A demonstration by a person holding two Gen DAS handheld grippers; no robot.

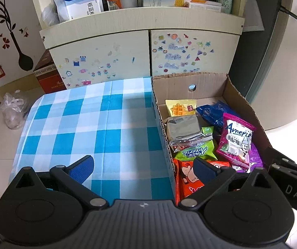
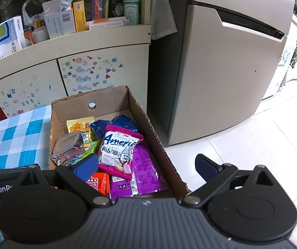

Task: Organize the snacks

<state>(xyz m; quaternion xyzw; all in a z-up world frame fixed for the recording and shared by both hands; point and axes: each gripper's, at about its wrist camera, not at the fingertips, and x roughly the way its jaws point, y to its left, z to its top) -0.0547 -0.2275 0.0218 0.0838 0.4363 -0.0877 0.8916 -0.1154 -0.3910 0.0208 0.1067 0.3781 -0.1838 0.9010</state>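
Observation:
An open cardboard box (image 1: 192,81) (image 2: 109,95) stands at the right edge of a table with a blue checked cloth (image 1: 98,124) (image 2: 13,137). It holds several snack packets: a pink Ameria packet (image 1: 236,140) (image 2: 118,147), a yellow waffle packet (image 1: 180,108) (image 2: 78,125), a silver packet (image 1: 184,128) (image 2: 68,145), a green packet (image 1: 196,152), a dark blue bag (image 1: 209,112) (image 2: 115,122), a purple packet (image 2: 146,170) and an orange packet (image 1: 186,182). My left gripper (image 1: 143,169) is open and empty, straddling the box's left wall. My right gripper (image 2: 146,166) is open and empty, straddling the box's right wall.
A cream cabinet (image 1: 140,47) (image 2: 65,62) with stickers on its doors and cluttered boxes on top stands behind the table. A fridge (image 2: 221,62) stands to the right on a pale tiled floor (image 2: 241,141). A clear plastic bag (image 1: 13,110) and a red carton (image 1: 48,76) lie at the left.

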